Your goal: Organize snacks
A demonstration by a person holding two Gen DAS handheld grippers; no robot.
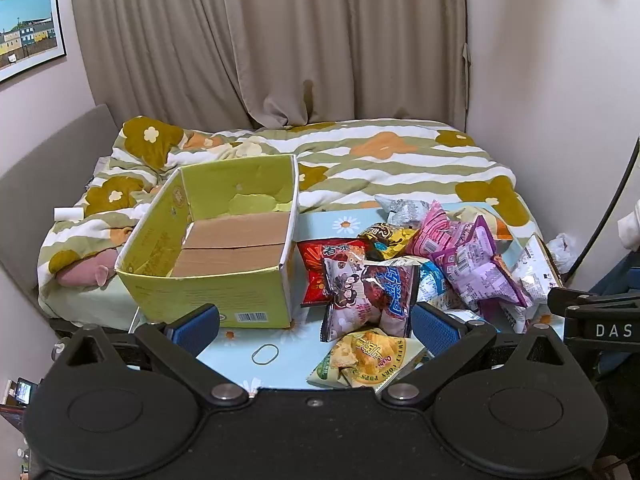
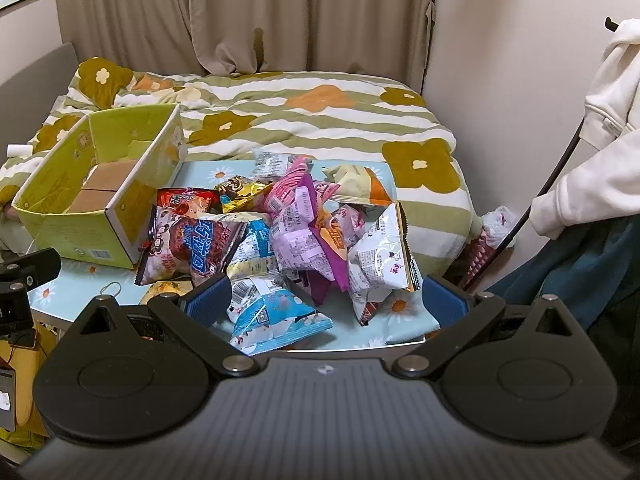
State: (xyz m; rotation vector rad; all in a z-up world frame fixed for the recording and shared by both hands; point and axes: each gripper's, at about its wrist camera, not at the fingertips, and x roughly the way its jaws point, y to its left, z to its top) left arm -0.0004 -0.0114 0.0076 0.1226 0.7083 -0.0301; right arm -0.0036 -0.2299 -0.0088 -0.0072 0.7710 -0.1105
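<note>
Blue pads sit wide apart on both tools: your left hand-held gripper (image 1: 314,326) is spread and holds nothing, and your right hand-held gripper (image 2: 326,300) is spread just as wide, also holding nothing. Both hover at the near edge of the surface (image 1: 232,350), a small top with a pale blue daisy-print cover that stands against the bed (image 1: 400,160).

Just ahead of your left tool lies a yellow corn-puff bag (image 1: 368,358) at the near edge, with a loose rubber band (image 1: 265,354) beside it on the bare cover. Just ahead of your right tool lies a blue-and-white packet (image 2: 276,320), the closest piece of the snack pile (image 2: 296,220). That pile covers the middle and right of the surface: a pink cartoon bag (image 1: 368,300), a red bag (image 1: 324,264), purple packets (image 1: 476,264) and white ones (image 2: 380,256), all heaped and overlapping.

At the left edge stands the green cardboard box (image 1: 216,240), open at the top. You can see its brown bottom flaps bare from both views; no snack is inside.

By my reading, nothing is sorted yet. The whole pile is left to move, and the box, the likely container, is ready and just beside it. The near bags look like the easiest first picks.
</note>
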